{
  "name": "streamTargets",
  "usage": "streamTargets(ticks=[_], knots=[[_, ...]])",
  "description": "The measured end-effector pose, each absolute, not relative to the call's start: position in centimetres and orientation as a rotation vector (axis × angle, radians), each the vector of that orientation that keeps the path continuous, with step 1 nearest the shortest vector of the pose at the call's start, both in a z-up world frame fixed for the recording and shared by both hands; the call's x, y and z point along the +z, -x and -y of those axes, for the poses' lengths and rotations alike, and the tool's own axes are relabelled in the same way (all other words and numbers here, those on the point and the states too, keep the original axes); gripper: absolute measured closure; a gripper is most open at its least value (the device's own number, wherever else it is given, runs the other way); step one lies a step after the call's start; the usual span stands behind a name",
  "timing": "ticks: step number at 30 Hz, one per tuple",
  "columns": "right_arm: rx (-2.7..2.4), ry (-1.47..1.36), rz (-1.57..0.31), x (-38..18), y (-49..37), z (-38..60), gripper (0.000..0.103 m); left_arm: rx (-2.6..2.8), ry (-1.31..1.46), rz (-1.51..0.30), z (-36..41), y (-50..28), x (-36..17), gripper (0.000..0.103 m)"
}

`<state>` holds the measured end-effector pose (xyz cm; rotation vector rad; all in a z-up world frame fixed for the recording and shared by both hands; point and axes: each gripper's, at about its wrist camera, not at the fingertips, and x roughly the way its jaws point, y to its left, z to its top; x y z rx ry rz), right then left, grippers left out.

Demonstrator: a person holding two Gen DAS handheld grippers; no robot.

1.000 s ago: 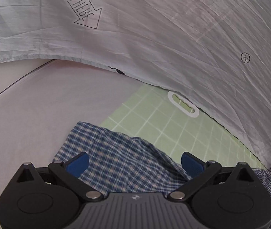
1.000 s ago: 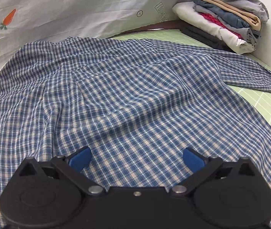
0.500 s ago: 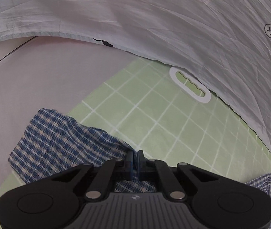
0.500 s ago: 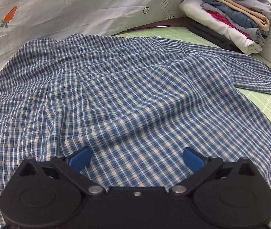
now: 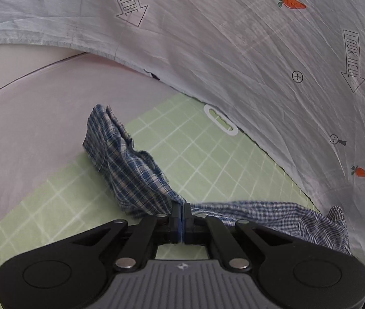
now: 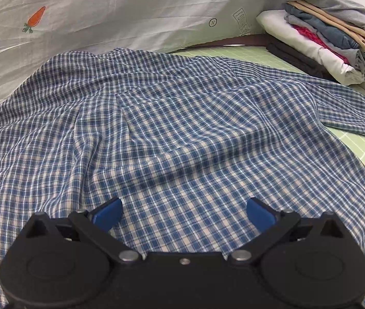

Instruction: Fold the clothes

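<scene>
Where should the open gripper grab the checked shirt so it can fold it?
Probably the near hem of the checked shirt, just in front of the right gripper, coming in low from the near side. The cloth lies spread flat, so only an edge gives its open jaws something to pinch. The left gripper is already shut on the sleeve.

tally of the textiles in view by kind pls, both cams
Plaid shirt, spread on the green mat, sleeve end clamped in the left tongs: 1
Printed grey sheet at the back: 1
Stack of folded garments: 1 stack; I can make out about 6 layers, exact count unclear
Total: 3
</scene>
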<state>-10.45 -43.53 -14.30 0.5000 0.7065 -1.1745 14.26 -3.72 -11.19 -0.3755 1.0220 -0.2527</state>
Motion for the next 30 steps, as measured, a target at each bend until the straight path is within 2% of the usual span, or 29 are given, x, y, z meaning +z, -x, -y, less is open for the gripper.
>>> streamTargets(ticks=[6,8,16,18,23,30], knots=[[-1.154,-0.473,-0.690,-14.4,10.8,42.9,0.000,-0.181,0.393,-1.247,1.1,-9.0,-16.2,0.103],[-1.147,-0.468,-0.689,-14.4,10.9,42.7,0.000,-0.146,0.438,-1.247,-0.2,-8.3,-16.4,0.101],[-1.118,-0.431,-0.663,-14.8,11.4,42.0,0.000,0.006,0.398,-1.088,-3.1,-9.8,-15.2,0.059],[-1.112,-0.427,-0.662,-14.8,11.5,41.9,0.000,0.027,0.335,-1.083,-3.0,-10.7,-15.5,0.054],[-1.113,-0.424,-0.657,-14.8,11.5,41.8,0.000,0.040,0.142,-1.084,-2.4,-12.7,-16.9,0.048],[-1.136,-0.423,-0.646,-14.9,11.4,41.5,0.000,0.037,-0.050,-1.029,-1.5,-13.7,-17.8,0.033]])
